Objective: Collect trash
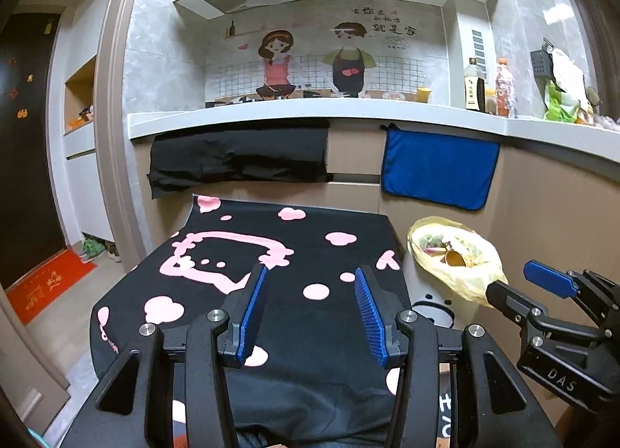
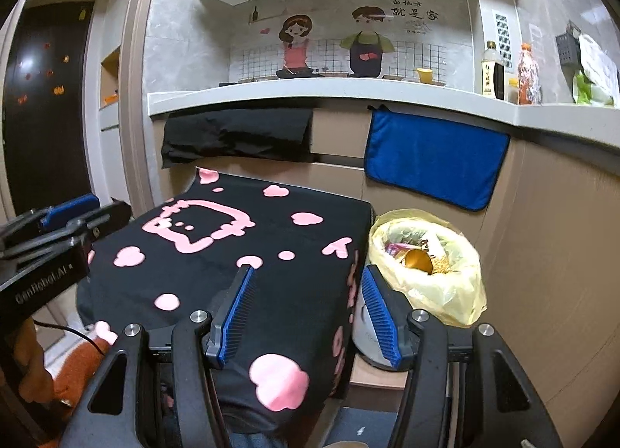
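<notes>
Both tongs, left tongs (image 1: 310,308) and right tongs (image 2: 308,312), hover released and empty above the cloth-covered worktop (image 2: 232,254), whose surface shows no trash, while beside it the bagged bin (image 2: 426,266) already holds refuse, suggesting collection is largely done.

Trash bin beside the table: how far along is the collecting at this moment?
Done: the yellow-lined trash bin already holds wrappers and a gold cup. In hand: nothing; the left gripper and right gripper are both open and hold nothing over the black cloth. Left: no loose trash shows on the cloth, so collecting looks finished or nearly so.
</notes>
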`<state>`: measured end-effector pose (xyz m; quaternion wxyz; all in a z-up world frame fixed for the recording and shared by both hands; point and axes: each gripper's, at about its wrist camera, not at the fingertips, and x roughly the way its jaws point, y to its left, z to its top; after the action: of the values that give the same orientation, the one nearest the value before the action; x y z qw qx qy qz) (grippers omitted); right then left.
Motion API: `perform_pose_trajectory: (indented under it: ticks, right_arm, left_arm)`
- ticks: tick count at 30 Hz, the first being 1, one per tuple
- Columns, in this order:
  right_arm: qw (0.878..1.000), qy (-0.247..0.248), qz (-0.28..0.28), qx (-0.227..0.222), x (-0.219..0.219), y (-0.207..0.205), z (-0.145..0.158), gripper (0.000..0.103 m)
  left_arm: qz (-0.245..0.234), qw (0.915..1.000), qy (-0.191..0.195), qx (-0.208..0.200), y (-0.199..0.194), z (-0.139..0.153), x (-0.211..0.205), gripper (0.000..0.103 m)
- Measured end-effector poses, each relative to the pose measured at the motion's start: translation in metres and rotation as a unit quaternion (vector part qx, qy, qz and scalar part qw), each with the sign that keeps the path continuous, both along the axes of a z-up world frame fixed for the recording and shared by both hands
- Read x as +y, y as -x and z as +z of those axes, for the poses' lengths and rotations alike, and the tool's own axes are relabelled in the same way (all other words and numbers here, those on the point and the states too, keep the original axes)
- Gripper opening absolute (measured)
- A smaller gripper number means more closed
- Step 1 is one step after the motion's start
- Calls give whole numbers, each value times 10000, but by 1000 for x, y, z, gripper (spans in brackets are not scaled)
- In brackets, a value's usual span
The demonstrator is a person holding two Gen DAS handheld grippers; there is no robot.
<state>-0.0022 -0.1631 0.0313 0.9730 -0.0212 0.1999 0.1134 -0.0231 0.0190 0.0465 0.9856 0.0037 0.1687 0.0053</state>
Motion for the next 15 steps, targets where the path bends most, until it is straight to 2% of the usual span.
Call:
perform_pose_trajectory:
  ticks: [8, 15]
  right_arm:
    - [10000, -98, -13, -15, 1, 8, 0, 54]
    - [9999, -129, -78, 11, -2, 8, 1, 54]
  left_arm:
    - [-5, 10000, 43, -34, 8, 1, 3, 47]
    - [-103, 9998, 57, 132, 4, -3, 2, 47]
